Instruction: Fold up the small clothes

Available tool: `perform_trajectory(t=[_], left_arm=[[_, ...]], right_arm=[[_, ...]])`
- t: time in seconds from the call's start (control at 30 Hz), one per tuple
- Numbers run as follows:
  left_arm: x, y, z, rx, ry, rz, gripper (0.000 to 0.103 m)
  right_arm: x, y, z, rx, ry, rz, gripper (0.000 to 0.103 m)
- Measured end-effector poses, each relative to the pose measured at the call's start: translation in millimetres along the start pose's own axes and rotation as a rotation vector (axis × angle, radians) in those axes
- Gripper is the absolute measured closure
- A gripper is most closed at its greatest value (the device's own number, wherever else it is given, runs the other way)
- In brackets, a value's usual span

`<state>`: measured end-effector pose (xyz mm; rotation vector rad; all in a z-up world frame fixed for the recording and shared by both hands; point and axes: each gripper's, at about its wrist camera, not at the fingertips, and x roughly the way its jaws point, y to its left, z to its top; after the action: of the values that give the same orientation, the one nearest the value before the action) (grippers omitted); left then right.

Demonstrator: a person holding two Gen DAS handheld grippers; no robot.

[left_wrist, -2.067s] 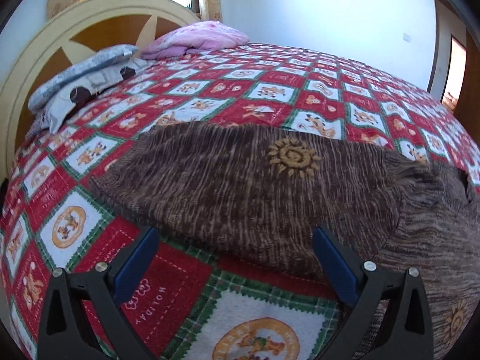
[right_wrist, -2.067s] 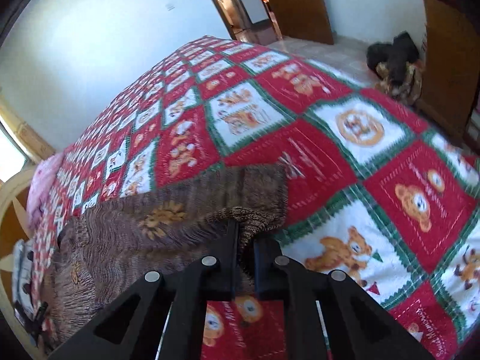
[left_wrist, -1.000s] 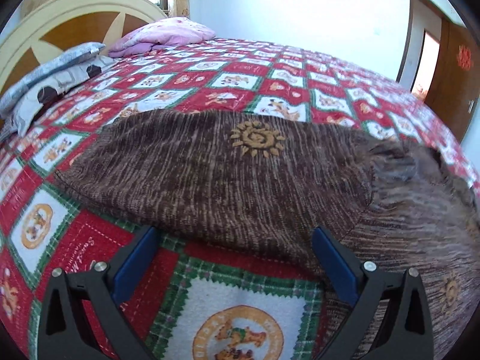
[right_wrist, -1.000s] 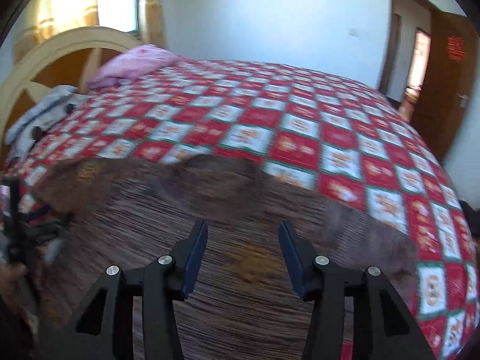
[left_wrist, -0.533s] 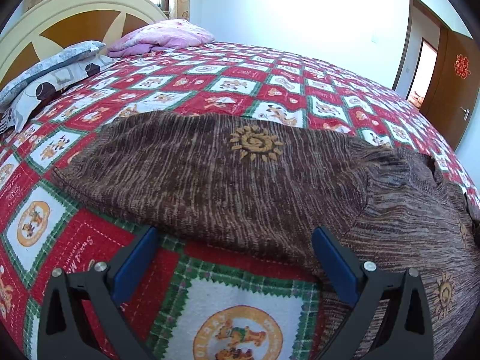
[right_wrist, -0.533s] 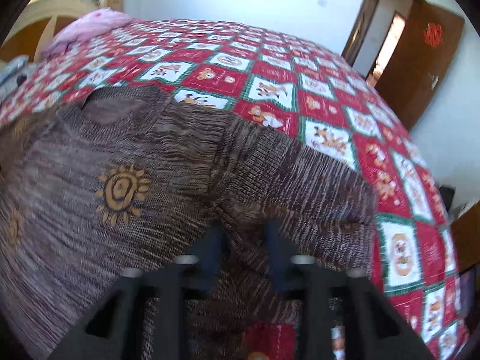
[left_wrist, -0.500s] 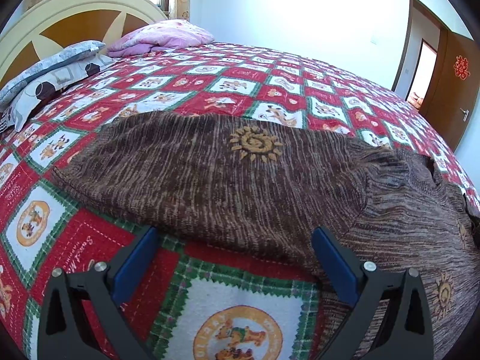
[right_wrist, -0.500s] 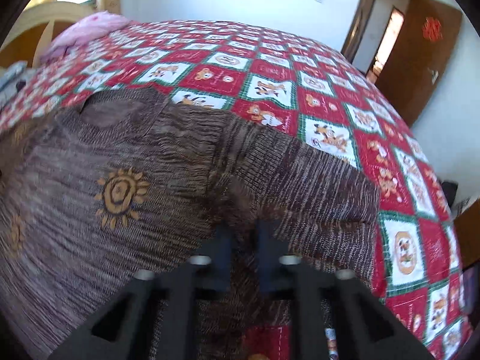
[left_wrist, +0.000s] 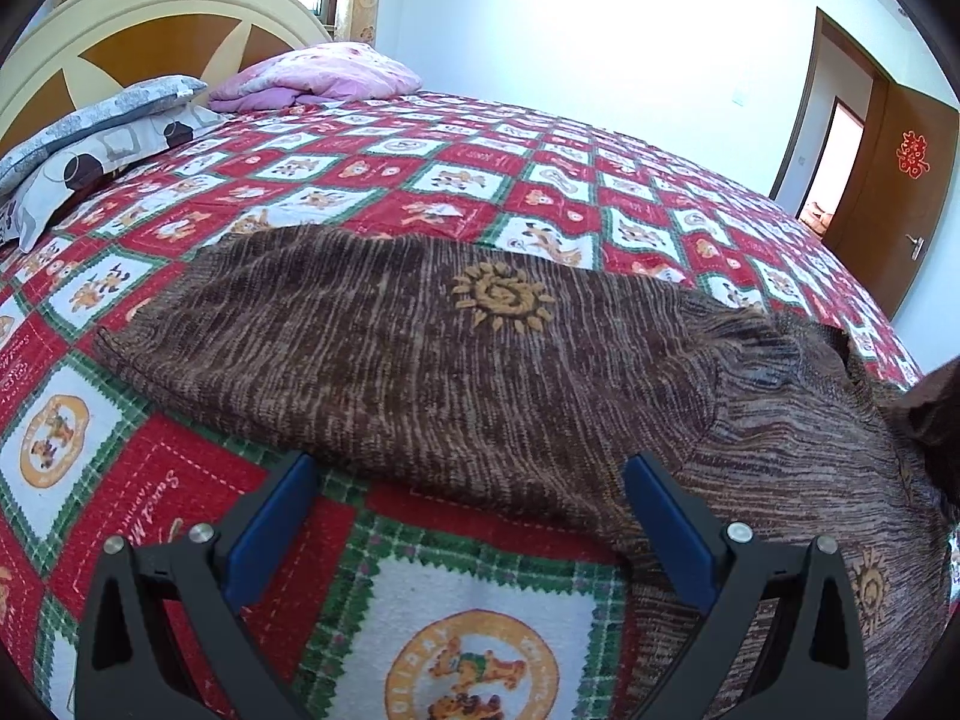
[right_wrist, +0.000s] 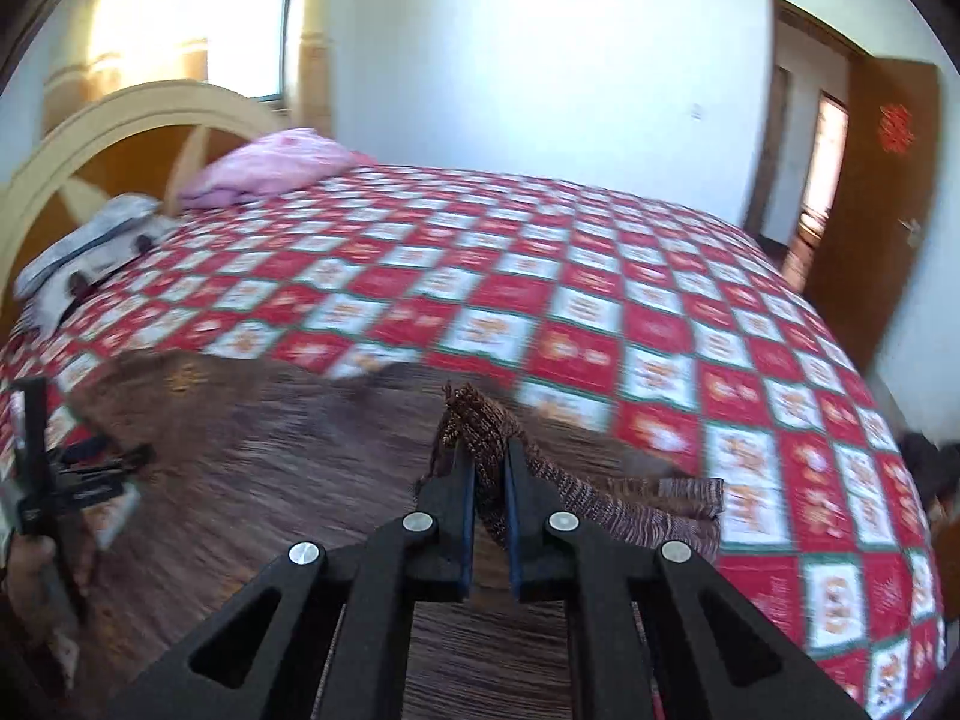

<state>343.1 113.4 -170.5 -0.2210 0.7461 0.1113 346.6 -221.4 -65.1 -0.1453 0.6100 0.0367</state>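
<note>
A brown knitted sweater with embroidered orange suns (left_wrist: 456, 354) lies spread near the front edge of a bed covered by a red, white and green teddy-bear quilt (left_wrist: 540, 192), its left sleeve stretched toward the headboard-side edge. The left gripper (left_wrist: 468, 516) hovers just above that sleeve's lower hem with its blue-padded tongs wide apart, holding nothing, as it did two seconds ago. To the right, the right gripper (right_wrist: 487, 480), which half a second earlier was closing low on the right sleeve (right_wrist: 624, 498), is now clamped on a bunch of that sleeve's knit and has lifted it clear of the quilt, the scene streaked by motion. The lift suggests the first fold is under way: the right sleeve looks set to be carried inward across the sweater's body.
</note>
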Motion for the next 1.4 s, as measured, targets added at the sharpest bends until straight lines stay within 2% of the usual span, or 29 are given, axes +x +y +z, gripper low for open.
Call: perform_trajectory(t=[0.07, 0.1, 0.13, 0.17, 0.2, 0.27, 0.37, 0.43, 0.47, 0.5, 0.53, 0.63, 0.73, 0.8, 0.87, 0.93, 0.97, 1.03, 1.07, 1.1, 1.17, 1.23, 1.3, 1.4], left_arm=[[-1, 1, 0, -0.002, -0.002, -0.004, 0.0], [0, 1, 0, -0.002, -0.002, -0.005, 0.0], [0, 1, 0, -0.001, 0.0, -0.007, 0.0], [-1, 1, 0, -0.001, 0.001, -0.011, 0.0], [-3, 1, 0, -0.002, -0.003, -0.025, 0.0], [-7, 3, 0, -0.007, -0.005, -0.062, 0.0], [-17, 2, 4, -0.008, -0.001, -0.113, 0.0], [-32, -4, 11, 0.001, -0.02, -0.102, 0.0], [-39, -12, 16, 0.024, -0.021, -0.11, 0.0], [-47, -26, 23, 0.062, -0.005, -0.14, 0.0], [-53, -38, 28, 0.087, 0.008, -0.16, 0.0], [-59, -84, 42, 0.149, 0.07, -0.209, 0.002], [-55, -135, 42, 0.242, 0.108, -0.252, 0.01], [-46, -165, 36, 0.294, 0.13, -0.269, 0.02], [-27, -193, 25, 0.32, 0.184, -0.28, 0.021], [-6, -209, 16, 0.324, 0.216, -0.272, 0.028], [8, -218, 11, 0.331, 0.249, -0.26, 0.034], [26, -228, 4, 0.32, 0.311, -0.245, 0.055], [34, -231, 2, 0.304, 0.323, -0.24, 0.06], [34, -233, 3, 0.286, 0.283, -0.241, 0.067], [26, -240, 5, 0.299, 0.244, -0.262, 0.093], [9, -244, 10, 0.329, 0.165, -0.231, 0.094], [-11, -240, 15, 0.336, 0.093, -0.252, 0.094], [-28, -229, 24, 0.343, 0.035, -0.247, 0.094]], right_arm=[[24, 23, -9, -0.027, 0.072, 0.056, 0.093], [41, 32, -18, -0.031, 0.139, 0.088, 0.085], [61, 43, -33, -0.028, 0.242, 0.143, 0.078], [69, 48, -45, -0.025, 0.295, 0.177, 0.065], [69, 49, -55, -0.025, 0.304, 0.191, 0.063], [51, 44, -70, -0.045, 0.267, 0.196, 0.063], [10, 16, -84, -0.026, 0.207, 0.206, 0.063], [-18, -10, -93, -0.007, 0.158, 0.201, 0.055], [-31, -24, -99, 0.005, 0.132, 0.192, 0.044], [-42, -37, -106, 0.01, 0.102, 0.16, 0.035], [-48, -46, -112, 0.008, 0.076, 0.123, 0.032], [-54, -71, -132, 0.019, 0.029, 0.026, 0.031], [-53, -89, -139, 0.108, 0.029, 0.022, 0.031], [-62, -97, -138, 0.155, -0.022, 0.021, 0.031], [-68, -101, -138, 0.174, -0.066, 0.055, 0.031], [-71, -105, -140, 0.187, -0.076, 0.062, 0.028], [-72, -108, -141, 0.197, -0.076, 0.062, 0.028], [-69, -112, -141, 0.229, -0.067, 0.05, 0.028], [-69, -114, -142, 0.243, -0.061, 0.041, 0.028], [-67, -116, -143, 0.255, -0.058, 0.038, 0.028], [-67, -120, -145, 0.276, -0.057, 0.035, 0.028], [-67, -122, -146, 0.286, -0.055, 0.033, 0.027], [-66, -122, -147, 0.289, -0.049, 0.031, 0.027], [-62, -122, -147, 0.29, -0.033, 0.035, 0.027]])
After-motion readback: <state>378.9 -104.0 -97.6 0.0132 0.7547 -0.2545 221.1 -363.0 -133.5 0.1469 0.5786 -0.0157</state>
